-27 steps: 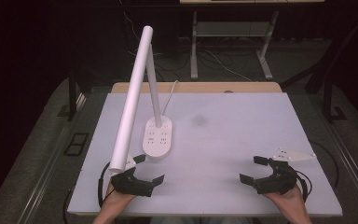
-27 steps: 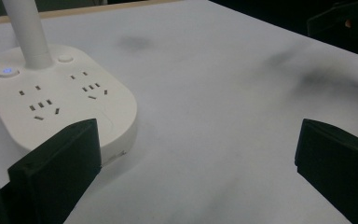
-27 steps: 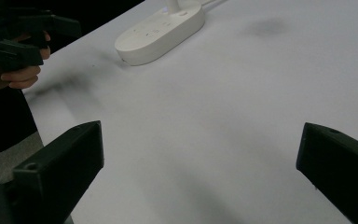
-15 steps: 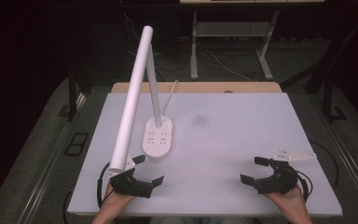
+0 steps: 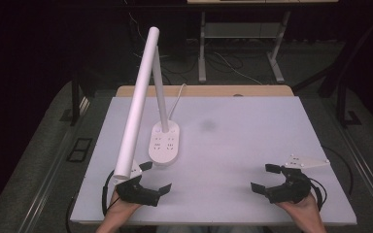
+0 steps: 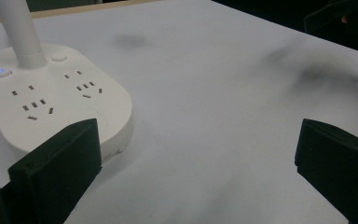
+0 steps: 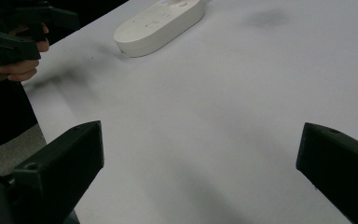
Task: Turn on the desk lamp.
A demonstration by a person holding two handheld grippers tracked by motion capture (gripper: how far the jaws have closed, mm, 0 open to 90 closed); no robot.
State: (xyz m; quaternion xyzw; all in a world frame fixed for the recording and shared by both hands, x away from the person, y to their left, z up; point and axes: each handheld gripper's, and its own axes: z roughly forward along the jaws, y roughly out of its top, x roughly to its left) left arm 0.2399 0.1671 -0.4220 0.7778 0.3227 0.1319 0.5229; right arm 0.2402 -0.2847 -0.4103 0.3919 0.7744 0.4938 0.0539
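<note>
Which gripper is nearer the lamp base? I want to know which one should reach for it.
Left. The left gripper sits just in front of the lamp base, jaws open, not touching it. The right gripper is open too, far off toward the table's other side.

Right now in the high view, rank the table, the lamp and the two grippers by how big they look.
1. Table, by far the largest.
2. Lamp; its tilted head reaches toward the camera, so it may look oversized.
3. Left gripper and right gripper: alike, no ranking between them.
</note>
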